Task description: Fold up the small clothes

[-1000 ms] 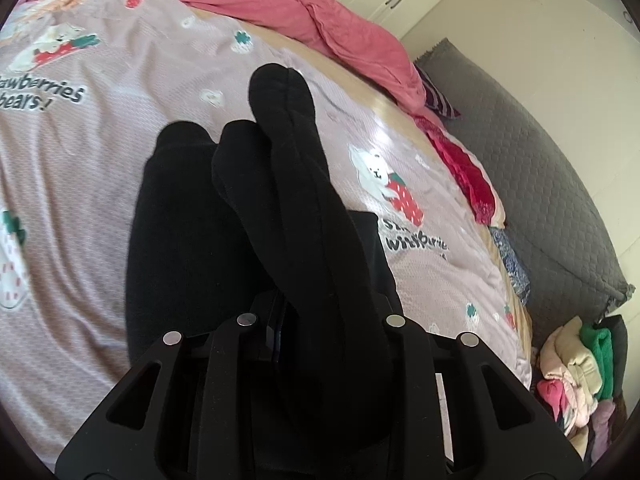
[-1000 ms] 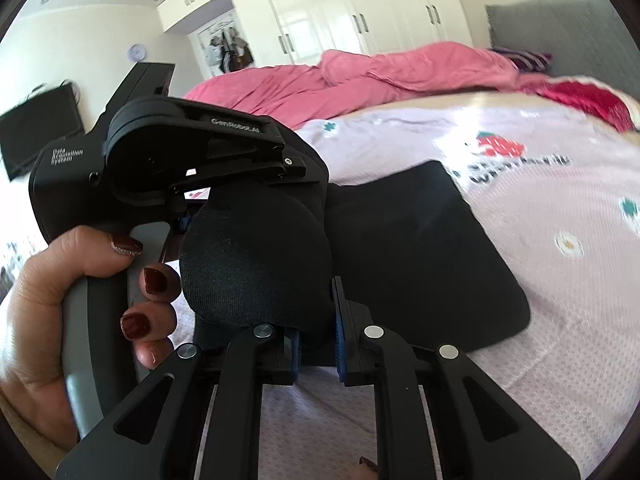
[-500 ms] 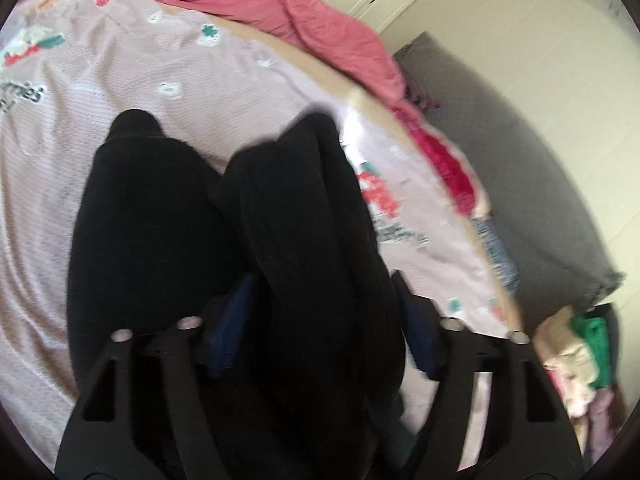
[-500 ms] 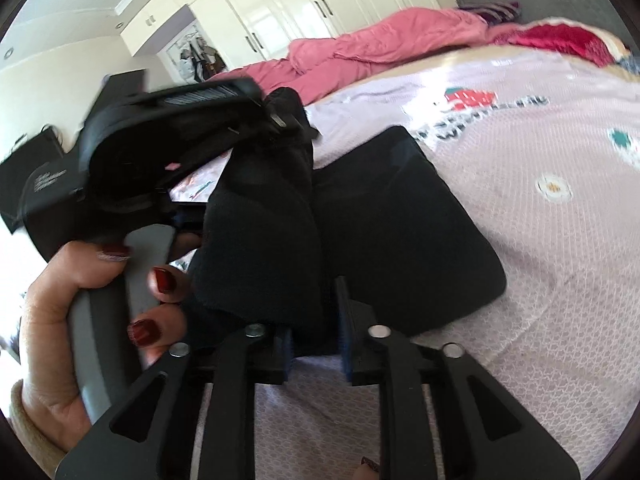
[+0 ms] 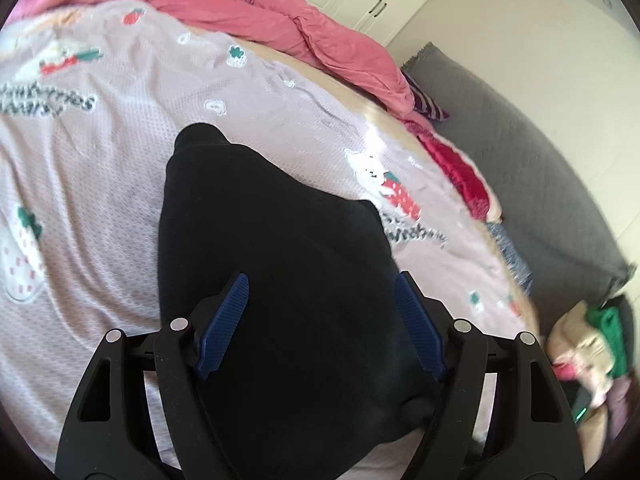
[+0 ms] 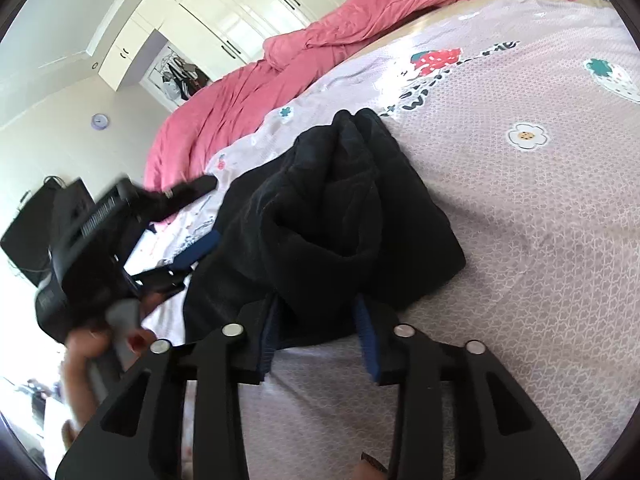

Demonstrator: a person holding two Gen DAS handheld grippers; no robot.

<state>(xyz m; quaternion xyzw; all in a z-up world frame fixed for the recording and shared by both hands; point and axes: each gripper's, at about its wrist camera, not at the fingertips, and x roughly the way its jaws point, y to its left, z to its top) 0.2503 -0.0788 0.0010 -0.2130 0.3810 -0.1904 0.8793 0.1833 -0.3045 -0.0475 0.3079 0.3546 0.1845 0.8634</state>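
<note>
The bedsheet [image 5: 100, 152] carries blurred print, seemingly "strawberries bears"; nothing else is legible.

Black garment [image 5: 276, 240] lies on the bed just ahead of my left claw [image 5: 320, 320], near end running in between its spread fingers, pads clear of the cloth. Soft knit, folded over itself, top layer rumpled into a hollow [image 6: 340, 216]. Near edge sits between my right claw's [image 6: 320, 328] opening jaws.

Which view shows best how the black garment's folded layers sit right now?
The right wrist view: the black garment shows its top layer bunched and creased on the bedspread. The left wrist view shows only a flat dark shape, with no fold lines readable.
</note>
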